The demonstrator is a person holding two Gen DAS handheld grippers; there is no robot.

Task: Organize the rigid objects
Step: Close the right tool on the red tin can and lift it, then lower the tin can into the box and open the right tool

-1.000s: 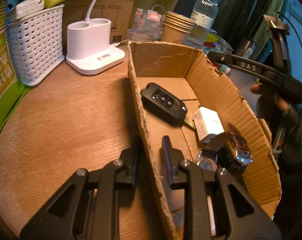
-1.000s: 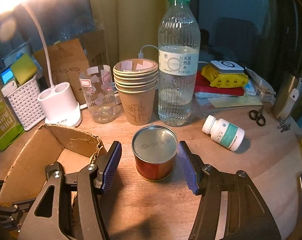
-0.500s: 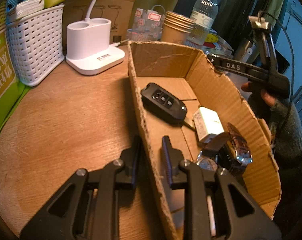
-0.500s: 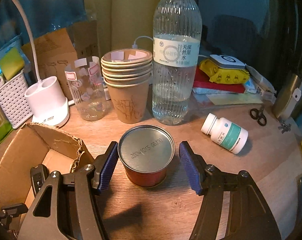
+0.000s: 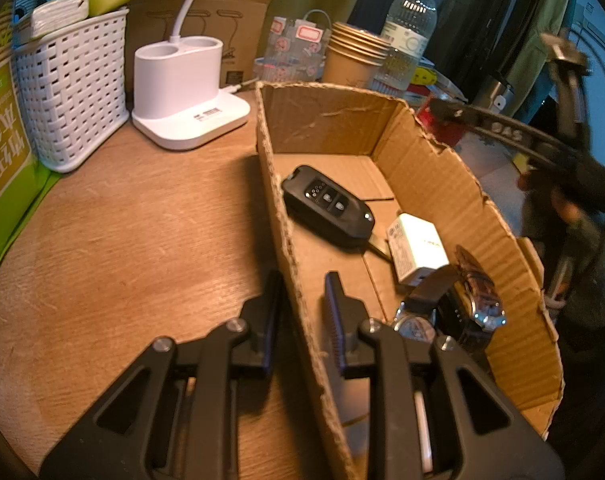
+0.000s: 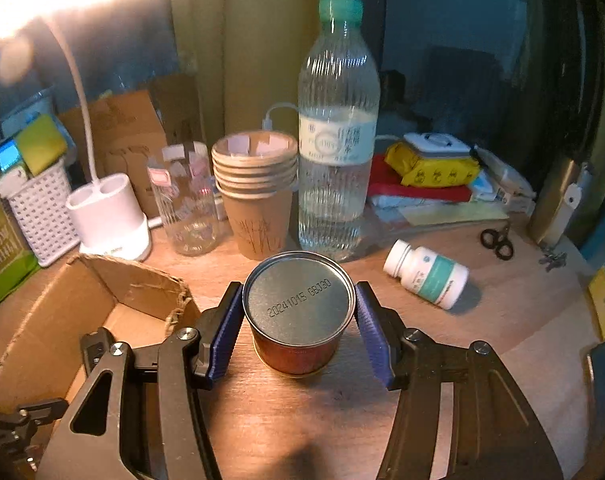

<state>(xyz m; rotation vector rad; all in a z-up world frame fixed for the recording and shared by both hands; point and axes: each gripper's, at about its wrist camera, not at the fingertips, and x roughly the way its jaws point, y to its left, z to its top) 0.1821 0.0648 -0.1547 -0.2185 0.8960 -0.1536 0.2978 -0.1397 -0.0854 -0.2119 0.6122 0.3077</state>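
Tin can point(image 6: 298, 312) sits clamped between the right gripper point(image 6: 298, 320) fingers, by the cardboard box point(image 5: 422, 168). Left gripper point(image 5: 300, 308) fingers pinch the box wall narrowly; lamp glare hides the far corner.

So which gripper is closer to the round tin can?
Right. The right gripper has its pads on both sides of the tin can. The left gripper is away at the cardboard box, straddling its wall.
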